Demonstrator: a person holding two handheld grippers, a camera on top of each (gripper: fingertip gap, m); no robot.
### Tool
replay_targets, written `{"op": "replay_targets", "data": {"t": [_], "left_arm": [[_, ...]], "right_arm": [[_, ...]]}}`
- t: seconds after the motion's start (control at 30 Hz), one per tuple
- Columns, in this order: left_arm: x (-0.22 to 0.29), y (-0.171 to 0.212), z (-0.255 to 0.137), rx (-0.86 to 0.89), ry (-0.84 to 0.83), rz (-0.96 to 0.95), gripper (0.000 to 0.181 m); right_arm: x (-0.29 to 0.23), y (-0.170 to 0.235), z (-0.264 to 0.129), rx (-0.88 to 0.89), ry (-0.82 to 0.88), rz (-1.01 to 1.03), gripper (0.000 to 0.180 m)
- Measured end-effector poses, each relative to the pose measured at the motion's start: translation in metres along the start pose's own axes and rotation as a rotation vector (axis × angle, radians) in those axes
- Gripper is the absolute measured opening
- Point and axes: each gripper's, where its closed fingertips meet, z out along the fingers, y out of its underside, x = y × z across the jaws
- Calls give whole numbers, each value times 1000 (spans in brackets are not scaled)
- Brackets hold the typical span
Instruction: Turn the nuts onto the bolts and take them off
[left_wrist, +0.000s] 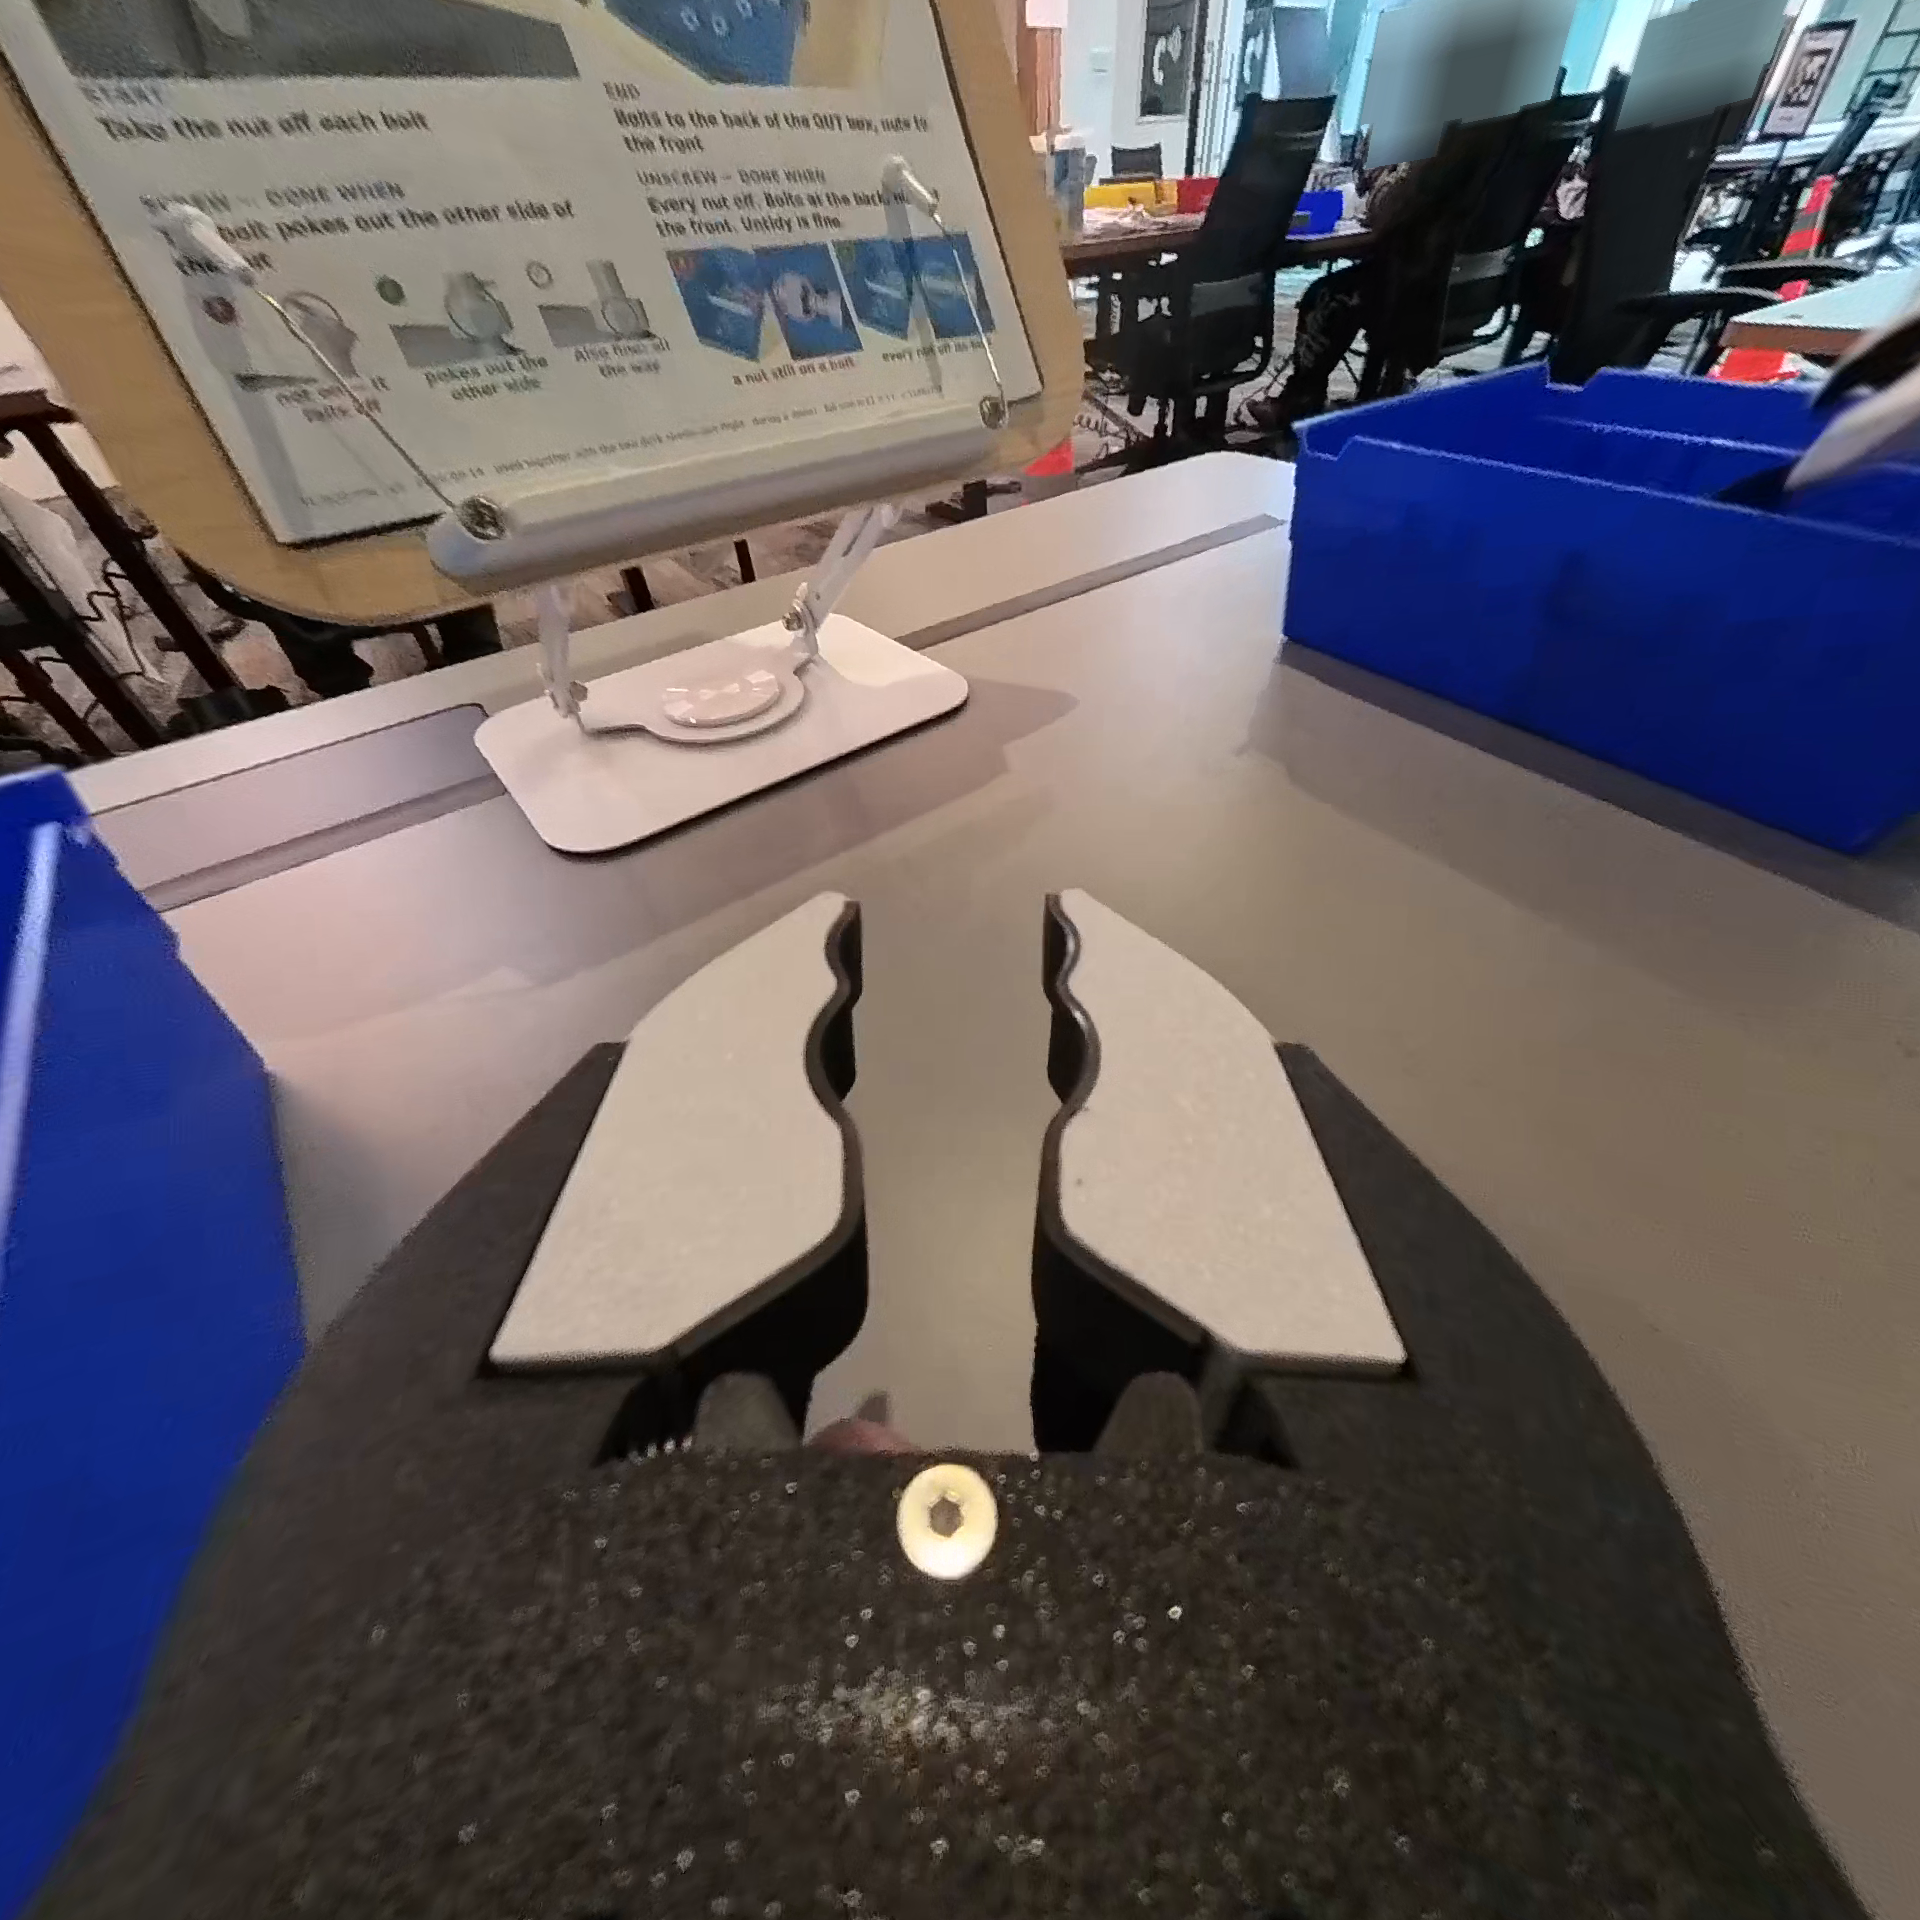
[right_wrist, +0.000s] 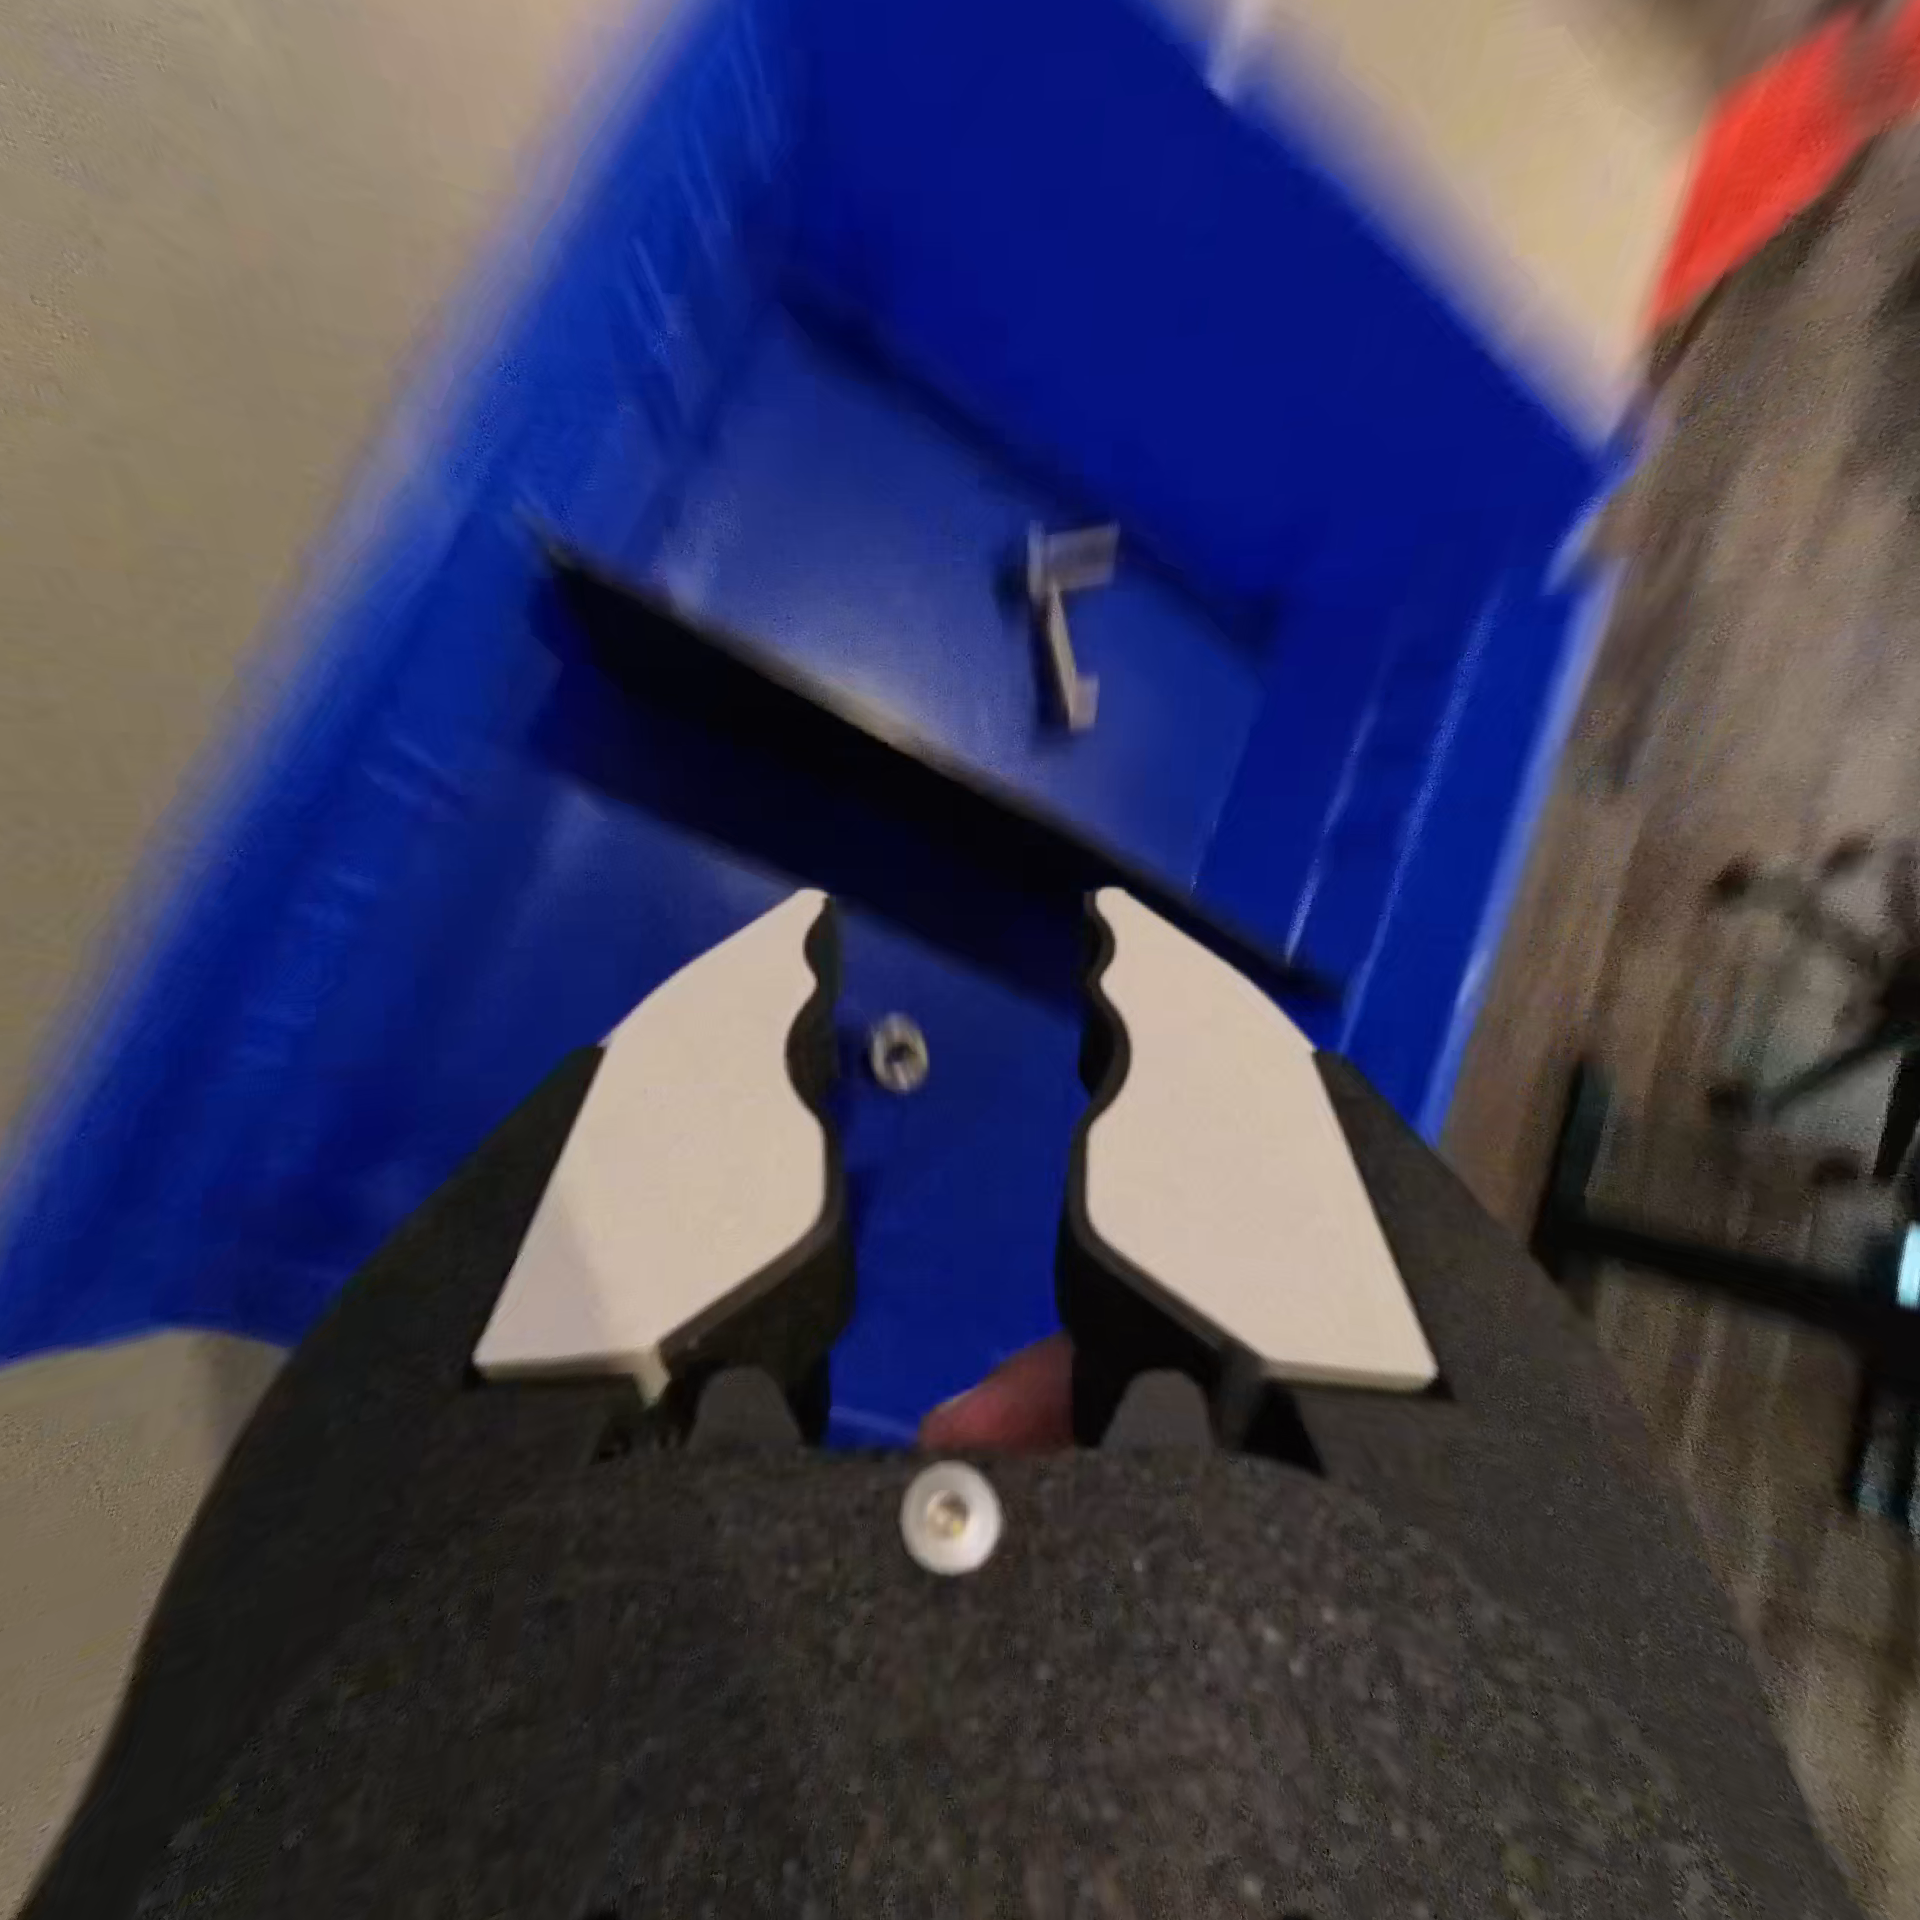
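Left tool (left_wrist: 951, 997) hovers low over the grey table (left_wrist: 1351, 935), parted and empty, idle between two blue bins; right tool (right_wrist: 956, 987), likewise parted and empty, looks into a blue bin (right_wrist: 416, 831), nut (right_wrist: 896, 1055) below, bolt (right_wrist: 1065, 623) behind the divider

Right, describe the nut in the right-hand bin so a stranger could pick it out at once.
Start at the blue bin under the right tongs, split crosswise by a dark divider. The nut lies on the floor of the near compartment, seen between the open tongs, close to their left finger. It is a small silvery ring with a hole; the bolt beyond the divider is long and T-shaped.
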Motion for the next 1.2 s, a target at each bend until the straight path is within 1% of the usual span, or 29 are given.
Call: {"op": "replay_targets", "data": {"t": [0.03,0.1,0.17,0.2,0.23,0.27,0.33,0.37,0.4,0.43,0.53,0.63,0.77,0.83,0.87,0.93,0.97,1.03,1.07,1.1,1.13,1.17,1.2], "left_arm": [[-2,-2,-1,10,-10,1,33],[-7,-7,-4,32,-40,-4,32],[-14,-10,-6,53,-71,-15,31],[-16,-12,-8,63,-85,-21,31],[-19,-13,-9,70,-94,-24,31],[-20,-13,-9,70,-101,-26,31],[-21,-14,-9,67,-106,-35,32],[-20,-13,-9,59,-107,-42,32],[-18,-12,-8,44,-97,-54,31],[-13,-9,-7,24,-74,-72,30],[0,-1,-2,-34,-11,-122,28],[4,7,3,-75,-7,-97,30],[14,20,9,-143,37,-96,36],[23,23,8,-195,93,-110,45],[30,19,3,-217,134,-118,50],[39,-7,-19,-208,201,-100,51],[35,-26,-34,-196,205,-50,51],[8,-63,-62,-208,139,103,47],[-13,-77,-74,-243,95,174,46],[-39,-85,-83,-315,40,222,49],[-66,-88,-90,-399,-17,235,52],[-90,-86,-94,-489,-48,211,53],[-110,-81,-95,-570,-60,142,56]], "right_arm": [[-13,-34,-23,184,14,-20,44],[-59,-97,-75,584,-31,-34,40],[-116,-136,-118,937,-154,19,30],[-135,-146,-131,1072,-174,73,26],[-150,-151,-135,1163,-184,120,14],[-165,-154,-130,1203,-195,141,12],[-192,-153,-105,1168,-216,149,18],[-208,-151,-92,1109,-250,100,19],[-219,-147,-80,1030,-275,62,28],[-228,-141,-72,968,-311,44,32],[-241,-126,-52,852,-378,32,30],[-247,-112,-29,718,-422,3,30],[-255,-107,-20,644,-530,51,33],[-257,-106,-17,628,-538,45,33],[-258,-105,-16,623,-535,37,32],[-259,-105,-14,614,-532,27,32],[-261,-105,-13,608,-544,20,31],[-268,-104,-12,589,-575,2,29],[-269,-103,-11,583,-575,-2,29],[-271,-104,-12,587,-573,-7,29],[-272,-104,-14,594,-572,-14,29],[-273,-104,-15,598,-571,-20,28],[-274,-103,-15,598,-568,-28,27]]}}
